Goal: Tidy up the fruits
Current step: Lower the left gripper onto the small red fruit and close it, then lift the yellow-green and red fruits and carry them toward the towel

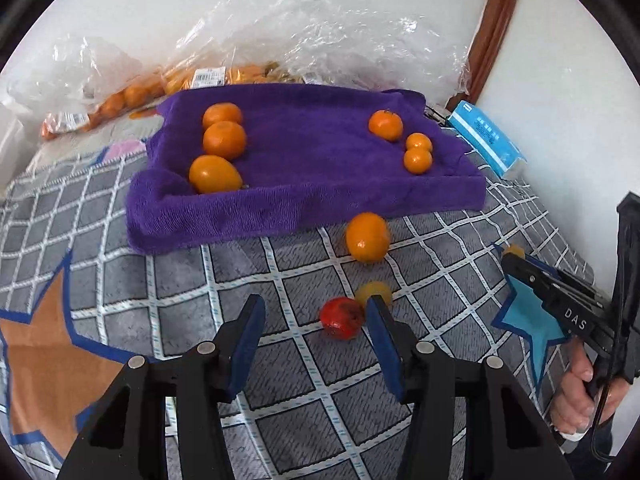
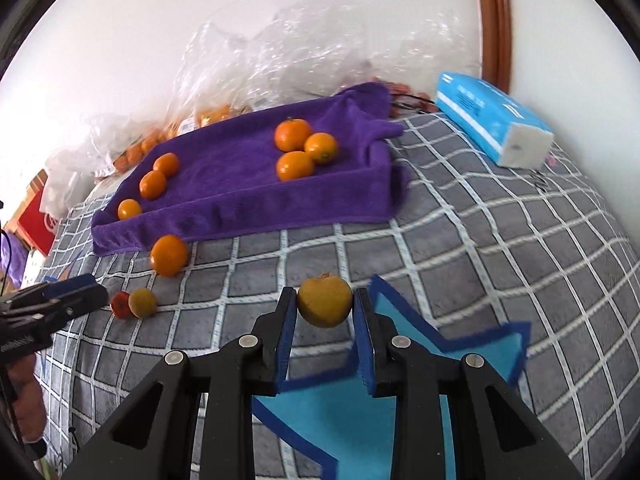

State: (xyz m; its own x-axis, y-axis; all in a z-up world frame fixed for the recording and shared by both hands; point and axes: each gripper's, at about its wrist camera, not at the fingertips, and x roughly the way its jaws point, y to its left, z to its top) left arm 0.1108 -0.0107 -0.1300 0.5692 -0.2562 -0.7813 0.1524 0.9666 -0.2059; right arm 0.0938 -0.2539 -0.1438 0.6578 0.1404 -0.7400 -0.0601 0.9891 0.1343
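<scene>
Purple towelling, a cloth-covered tray (image 1: 280, 216), lies on a bed spread with a grey checked blanket (image 1: 280, 360) patterned with stars, and serves as the landmark; inside it three oranges (image 1: 224, 140) sit in a row along its left side and three smaller oranges (image 1: 418, 148) cluster at its right side; just in front of its near edge, on the blanket, rests a loose orange (image 1: 367, 237); nearer than that lie a red fruit (image 1: 341, 317) and a yellowish fruit (image 1: 374, 292), touching each other.

Left gripper (image 1: 316, 320) hangs above the blanket in front of the tray, its blue-padded fingers (image 1: 250, 332) parted with nothing between them; the red fruit shows just beside the right pad.

Right gripper (image 2: 325, 308) is clenched on a yellow-orange fruit (image 2: 325, 300), held off the blanket in front of the tray's right end; its black body reads "DAS" in the left wrist view.

Behind the tray clear plastic bags (image 1: 320, 32) hold more oranges and carry white printed labels, too small to read; to the tray's right lies a blue tissue pack (image 2: 492, 120), its writing unreadable.
</scene>
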